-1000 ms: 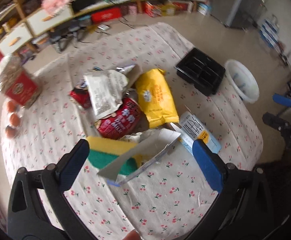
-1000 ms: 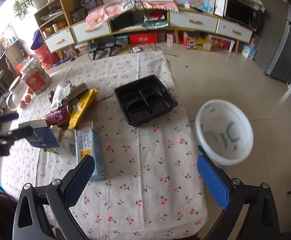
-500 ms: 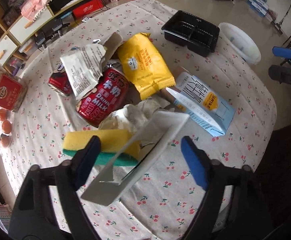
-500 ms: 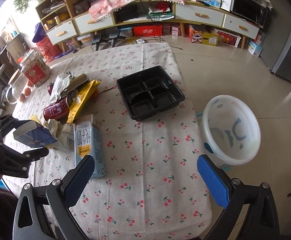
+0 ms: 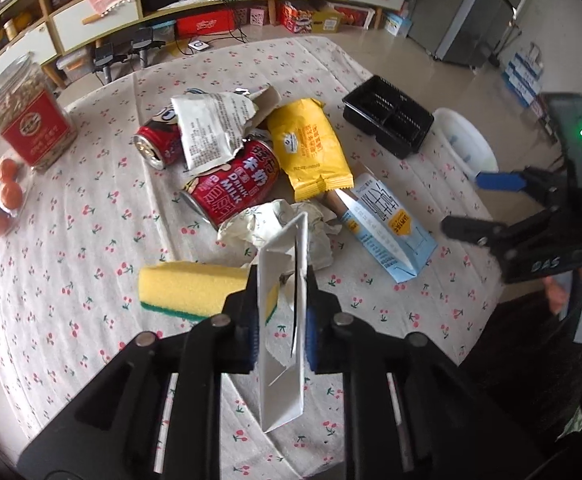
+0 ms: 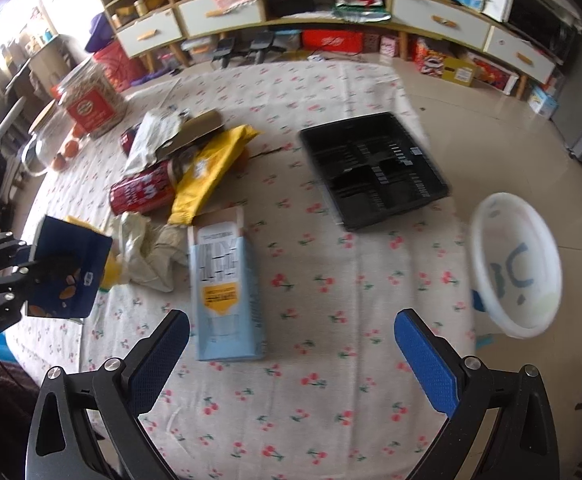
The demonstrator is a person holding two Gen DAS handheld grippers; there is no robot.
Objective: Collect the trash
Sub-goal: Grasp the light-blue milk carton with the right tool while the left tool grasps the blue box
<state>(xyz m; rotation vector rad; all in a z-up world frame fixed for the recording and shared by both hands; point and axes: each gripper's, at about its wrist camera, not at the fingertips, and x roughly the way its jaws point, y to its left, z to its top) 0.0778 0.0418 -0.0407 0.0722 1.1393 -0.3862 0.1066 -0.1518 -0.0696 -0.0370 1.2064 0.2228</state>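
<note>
1. The white bin [image 6: 517, 264] stood on the floor beyond the table [image 6: 331, 400]; a carry could miss it.
2. The left tool [image 5: 281, 320] pinched a flattened carton [image 5: 281, 304] thinly; it could slip.
3. The right tool [image 6: 291, 348] gaped wide, empty, above the blue milk carton [image 6: 225, 280].

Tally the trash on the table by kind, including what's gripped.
Red cans: 2
Cartons/boxes: 2, light blue and flattened one in left gripper
Yellow packet: 1
Torn wrapper: 1
Crumpled paper: 1
Sponge: 1
Black tray: 1
Total: 9
</note>
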